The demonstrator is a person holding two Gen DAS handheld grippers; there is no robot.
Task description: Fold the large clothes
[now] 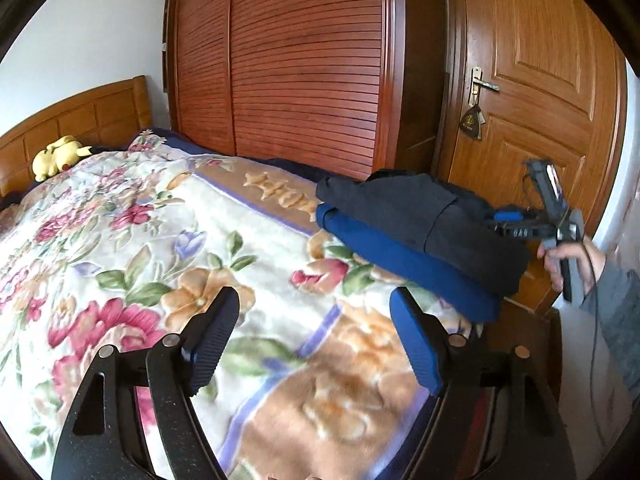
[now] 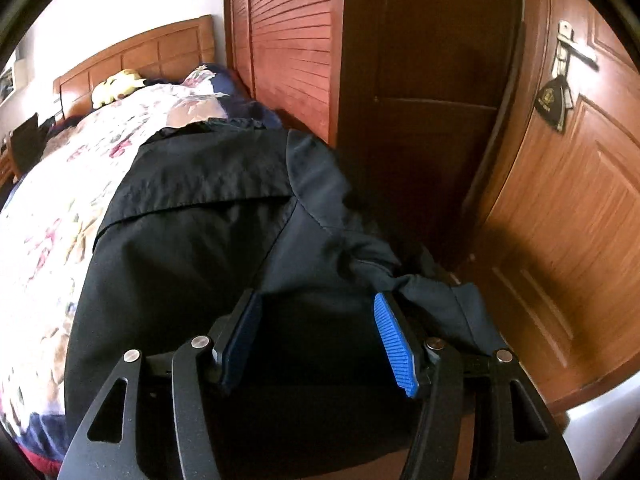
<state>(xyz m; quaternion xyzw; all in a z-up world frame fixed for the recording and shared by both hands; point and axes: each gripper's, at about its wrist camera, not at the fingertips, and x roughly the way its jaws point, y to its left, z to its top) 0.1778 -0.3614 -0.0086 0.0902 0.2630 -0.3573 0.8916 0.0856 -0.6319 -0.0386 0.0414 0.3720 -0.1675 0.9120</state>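
Dark jacket (image 2: 192, 240) lies folded on blue garment (image 1: 400, 264) at bed (image 1: 200, 220) corner, sleeve (image 2: 436, 288) overhanging. My left tool (image 1: 316, 344) and right tool (image 2: 316, 336) both wide, empty. Risk I see: overhang drags stack off the edge.

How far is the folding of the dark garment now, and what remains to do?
Done, it seems: the dark garment lies as a compact bundle on a blue folded piece at the bed's corner. In hand: nothing; the left gripper is open over the floral blanket, the right gripper open above the garment. Left: a loose sleeve end hangs off the edge and probably needs tucking.
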